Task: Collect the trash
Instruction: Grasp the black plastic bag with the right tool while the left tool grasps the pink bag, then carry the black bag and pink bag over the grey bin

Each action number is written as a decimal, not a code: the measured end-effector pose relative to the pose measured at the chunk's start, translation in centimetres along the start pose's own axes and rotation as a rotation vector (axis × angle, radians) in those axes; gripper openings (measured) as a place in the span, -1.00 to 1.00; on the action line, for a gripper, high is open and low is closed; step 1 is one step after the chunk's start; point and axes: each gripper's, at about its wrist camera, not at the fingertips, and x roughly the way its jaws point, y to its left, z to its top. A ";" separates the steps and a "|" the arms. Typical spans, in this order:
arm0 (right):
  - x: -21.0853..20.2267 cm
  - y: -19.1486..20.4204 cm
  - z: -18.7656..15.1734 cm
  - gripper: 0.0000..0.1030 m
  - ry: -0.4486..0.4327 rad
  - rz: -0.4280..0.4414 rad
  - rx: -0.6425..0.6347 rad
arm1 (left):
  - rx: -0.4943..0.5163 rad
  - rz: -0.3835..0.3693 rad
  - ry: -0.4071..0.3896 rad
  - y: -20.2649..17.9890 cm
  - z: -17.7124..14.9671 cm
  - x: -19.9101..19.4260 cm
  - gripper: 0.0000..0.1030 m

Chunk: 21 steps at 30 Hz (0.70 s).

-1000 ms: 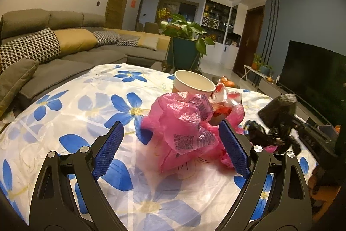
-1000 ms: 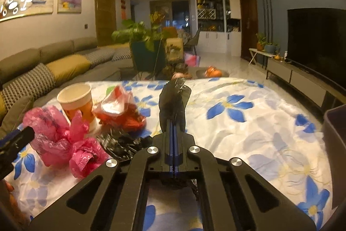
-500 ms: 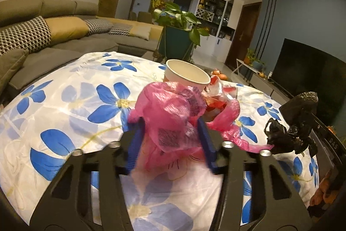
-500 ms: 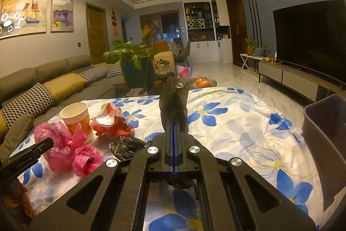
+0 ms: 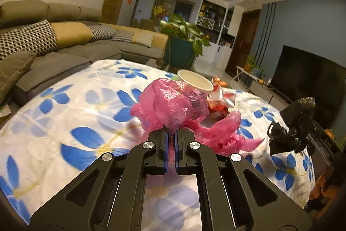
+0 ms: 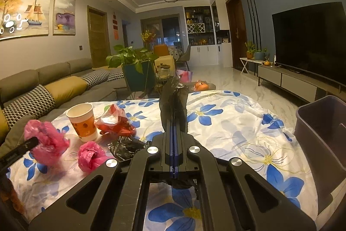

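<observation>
The left tongs (image 5: 171,133) are pressed together on a crumpled pink plastic bag (image 5: 170,105), pinching a fold of it low down, while the bulk of the film billows above the tips. The right tongs (image 6: 174,114) are likewise closed, gripping a crinkled black plastic bag (image 6: 173,99) whose free end stands up past the tips and whose tail hangs below.

The landmark here is the white and orange paper cup (image 6: 82,122), standing upright on the tabletop, which is covered by a white cloth with blue flowers (image 6: 227,127). The held pink bag sits just in front of the cup as the left wrist sees it. A second, smaller wad of pink plastic (image 6: 90,156) lies near the cup, on the side toward the cameras. A red and clear plastic wrapper (image 6: 115,122) rests just beside the cup, toward the right tongs. Another scrap of black film (image 6: 127,145) lies near the cup, in front of the wrapper. The dark grey plastic bin (image 6: 322,144) stands well apart from the cup, past the far right edge of the cloth.

The step in hand looks like lifting both bags and carrying them to the bin. It would be done well by raising each bag straight up until its tail hangs free of the cloth, since the loose film could drag the wrapper or tip the light cup. The pinch on the pink bag takes only a thin fold, so a steady pace should keep it from sliding out. Release would best wait until each bag is over the bin's mouth
</observation>
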 end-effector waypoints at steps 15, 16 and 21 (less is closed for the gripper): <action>-4.3 -1.8 1.2 -0.97 -0.084 -0.029 0.001 | 0.075 -0.111 -0.077 -5.8 2.6 -3.6 -0.94; -4.8 -2.2 1.3 -0.97 -0.092 -0.036 0.001 | 0.091 -0.128 -0.080 -6.9 2.7 -3.6 -0.94; -6.9 -4.7 1.9 -0.97 -0.126 -0.087 -0.003 | 0.159 -0.215 -0.071 -11.9 2.9 -2.9 -0.94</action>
